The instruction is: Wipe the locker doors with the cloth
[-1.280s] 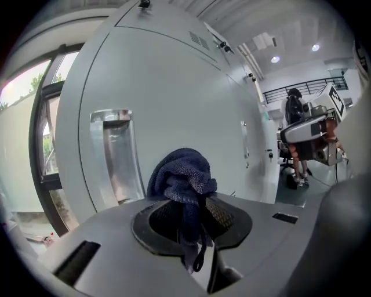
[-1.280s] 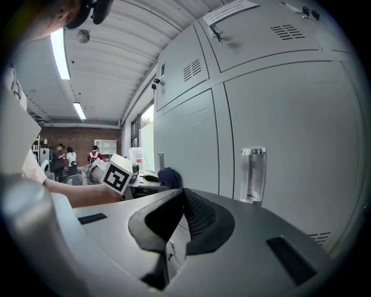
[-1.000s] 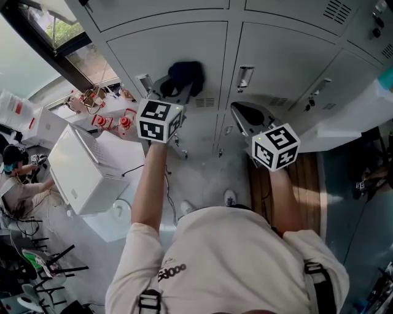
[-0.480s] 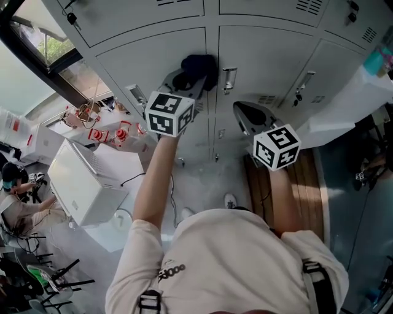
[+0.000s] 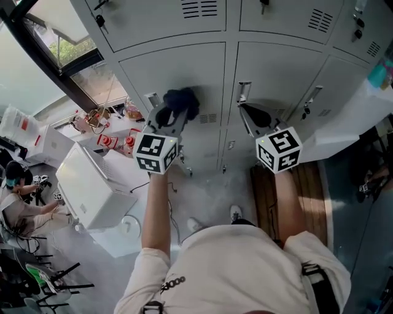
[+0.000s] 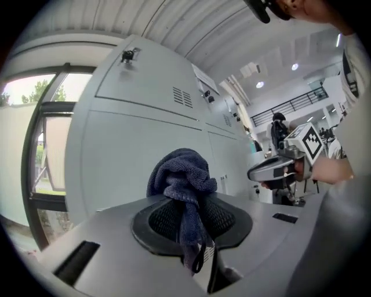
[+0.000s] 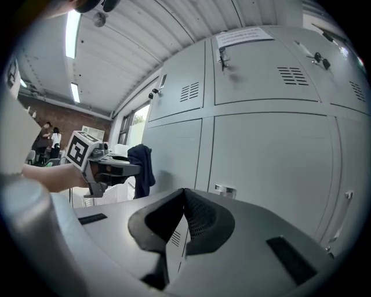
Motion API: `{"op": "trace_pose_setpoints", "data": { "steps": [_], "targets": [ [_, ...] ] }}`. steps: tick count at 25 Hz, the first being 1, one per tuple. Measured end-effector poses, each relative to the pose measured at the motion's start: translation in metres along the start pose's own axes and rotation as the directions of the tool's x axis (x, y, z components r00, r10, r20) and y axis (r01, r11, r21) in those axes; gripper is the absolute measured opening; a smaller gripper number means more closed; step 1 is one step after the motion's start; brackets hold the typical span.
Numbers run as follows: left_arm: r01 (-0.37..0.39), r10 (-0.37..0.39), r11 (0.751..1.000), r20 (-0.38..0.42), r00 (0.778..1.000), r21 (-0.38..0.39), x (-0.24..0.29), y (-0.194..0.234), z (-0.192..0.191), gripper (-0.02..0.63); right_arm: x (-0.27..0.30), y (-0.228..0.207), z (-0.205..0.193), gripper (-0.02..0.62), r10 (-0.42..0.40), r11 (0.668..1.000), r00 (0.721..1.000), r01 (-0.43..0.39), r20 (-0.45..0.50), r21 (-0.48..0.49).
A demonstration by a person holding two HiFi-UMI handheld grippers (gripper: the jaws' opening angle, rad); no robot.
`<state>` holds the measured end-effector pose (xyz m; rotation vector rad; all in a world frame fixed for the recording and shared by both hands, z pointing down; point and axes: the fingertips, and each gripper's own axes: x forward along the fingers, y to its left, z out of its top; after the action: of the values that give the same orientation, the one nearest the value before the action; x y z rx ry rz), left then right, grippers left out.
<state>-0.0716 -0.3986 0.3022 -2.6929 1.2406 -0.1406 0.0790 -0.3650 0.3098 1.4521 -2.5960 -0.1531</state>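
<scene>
A dark blue cloth point(image 5: 182, 102) point(image 6: 184, 184) is bunched in my left gripper point(image 5: 171, 113) point(image 6: 186, 213), which is shut on it and holds it against the grey locker door point(image 5: 178, 76) on the left. In the right gripper view the same cloth point(image 7: 142, 164) hangs off that gripper at the left. My right gripper point(image 5: 250, 116) point(image 7: 184, 216) hovers in front of the neighbouring locker door point(image 5: 276, 73) point(image 7: 272, 162), its jaws pressed together with nothing between them.
Grey lockers fill the wall, with latch handles point(image 5: 244, 92) and vent slots point(image 5: 199, 8). A window point(image 5: 64, 30) lies to the left. Below it are a white box point(image 5: 92, 187) and red items point(image 5: 107, 141). A seated person point(image 5: 18, 184) is far left. A wooden floor strip point(image 5: 310, 190) lies right.
The left gripper with the cloth has slid down the left locker door, from near the top of the panel to its lower part. The right gripper has stayed about where it was.
</scene>
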Motion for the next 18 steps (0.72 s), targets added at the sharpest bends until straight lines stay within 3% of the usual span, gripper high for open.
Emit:
{"op": "trace_pose_setpoints", "data": {
  "steps": [10,18],
  "targets": [
    [-0.168,0.168,0.985,0.003,0.986,0.035,-0.093,0.040,0.006,0.094,0.029,0.050,0.041,0.009,0.100,0.992,0.992,-0.093,0.080,-0.086],
    [-0.219,0.218,0.975,0.010,0.976,0.030,-0.118,0.050,-0.001,0.094,0.042,0.077,0.048,0.009,0.148,0.983,0.985,-0.135,0.093,-0.128]
  ]
}}
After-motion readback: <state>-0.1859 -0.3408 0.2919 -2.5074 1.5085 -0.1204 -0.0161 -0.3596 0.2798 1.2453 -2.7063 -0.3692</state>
